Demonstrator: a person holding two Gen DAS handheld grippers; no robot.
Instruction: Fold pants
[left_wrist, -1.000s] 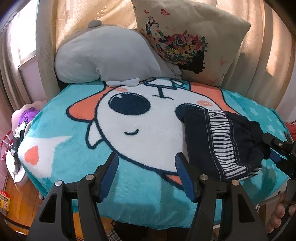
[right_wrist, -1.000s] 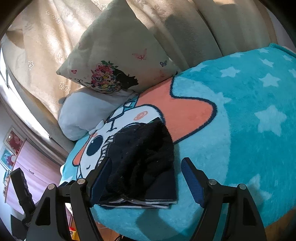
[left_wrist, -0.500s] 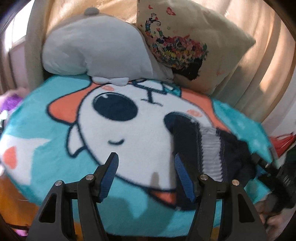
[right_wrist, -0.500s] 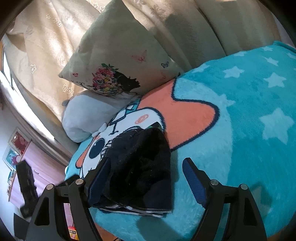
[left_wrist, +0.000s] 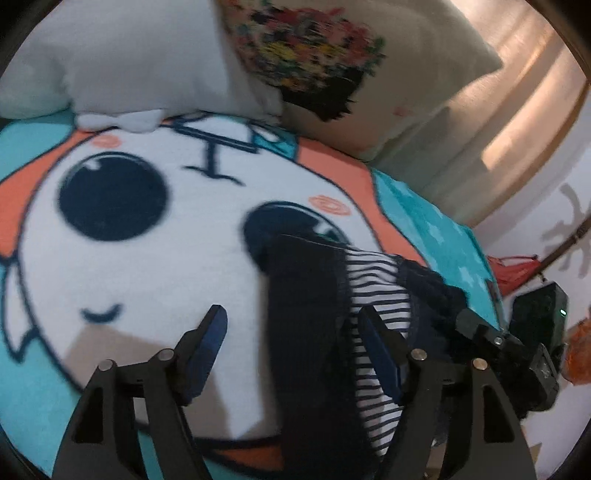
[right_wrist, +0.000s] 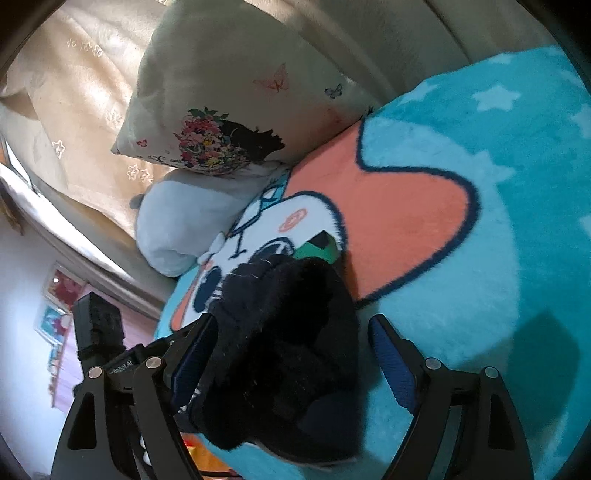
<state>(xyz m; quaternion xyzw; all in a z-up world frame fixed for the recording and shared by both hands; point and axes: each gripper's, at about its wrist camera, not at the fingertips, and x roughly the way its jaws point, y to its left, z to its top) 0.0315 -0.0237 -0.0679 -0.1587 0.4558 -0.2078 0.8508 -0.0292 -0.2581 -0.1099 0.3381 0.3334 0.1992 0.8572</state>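
**Folded pants on the cartoon blanket, both tongs spread**

The pants (left_wrist: 314, 332) lie in a folded bundle on the teal cartoon blanket (left_wrist: 155, 288), over the white face and partly across one of its big dark eyes. From the left tongs (left_wrist: 291, 343) the bundle sits right between the two blue-padded fingers and runs on past the right-hand finger: a plain navy panel fills the gap, then a strip of navy-and-white stripes, then a bunched dark part further right. The left tongs are spread wide and pinch nothing; whether the pads brush the cloth I cannot tell, since this view is blurred.

The right tongs (right_wrist: 291, 354) are likewise spread apart. The fuzzy dark mound of the pants (right_wrist: 288, 350) fills most of the gap between their fingers, pressing close to the left-hand pad (right_wrist: 192, 354), while the right-hand pad stands clear of the cloth over bare teal blanket (right_wrist: 498, 258). A bit of green shows at the far edge of the bundle. No finger is closed on the fabric.

Beyond both tongs, at the head of the blanket, a cream pillow with a flower print (right_wrist: 229, 110) leans against the beige curtain (right_wrist: 81, 122), and a pale grey plush cushion (right_wrist: 184, 218) lies beside it. In the left view the other tool's black body (left_wrist: 517, 343) shows just right of the pants.
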